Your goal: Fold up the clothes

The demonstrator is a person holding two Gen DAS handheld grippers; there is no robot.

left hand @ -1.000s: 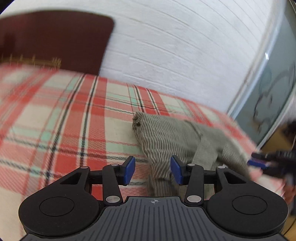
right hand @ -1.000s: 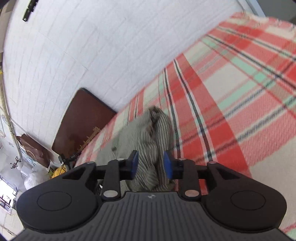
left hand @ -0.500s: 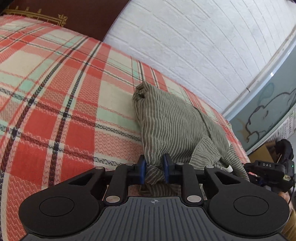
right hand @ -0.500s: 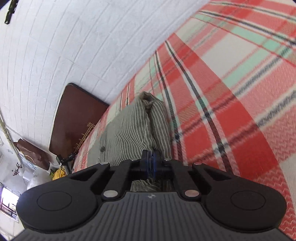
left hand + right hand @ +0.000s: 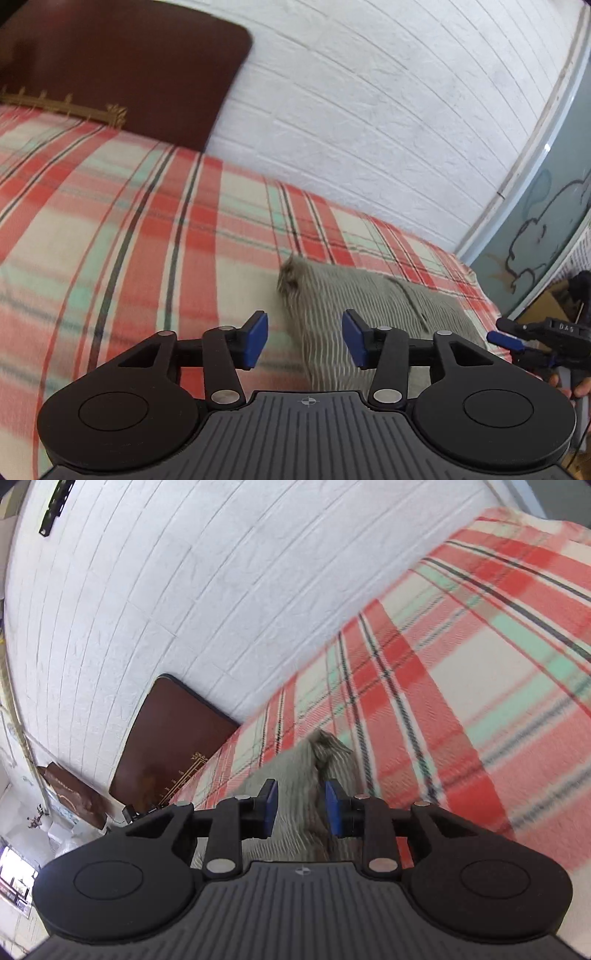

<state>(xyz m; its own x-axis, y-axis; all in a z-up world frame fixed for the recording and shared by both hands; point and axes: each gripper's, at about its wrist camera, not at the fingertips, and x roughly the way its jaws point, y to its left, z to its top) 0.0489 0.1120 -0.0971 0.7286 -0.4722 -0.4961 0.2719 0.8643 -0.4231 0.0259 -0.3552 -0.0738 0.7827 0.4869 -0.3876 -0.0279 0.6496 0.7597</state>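
Note:
A folded grey striped garment [image 5: 354, 306] lies on a red, cream and green plaid blanket [image 5: 129, 236]. My left gripper [image 5: 304, 341] is open and empty, its blue pads apart just in front of the garment's near left edge. In the right wrist view the same garment [image 5: 303, 771] lies ahead, and my right gripper [image 5: 300, 808] is open with its pads either side of the garment's near end, holding nothing. The right gripper also shows at the right edge of the left wrist view [image 5: 517, 341].
A dark brown headboard [image 5: 110, 62] stands at the far end of the bed against a white brick wall [image 5: 369, 110]. A grey-green painted panel [image 5: 546, 221] lies to the right. The plaid blanket stretches wide to the left [image 5: 74, 258] and right [image 5: 480, 683] of the garment.
Both grippers were shut on the garment's near edge half a second ago; now both have opened and pulled back a little. The garment lies released on the blanket.

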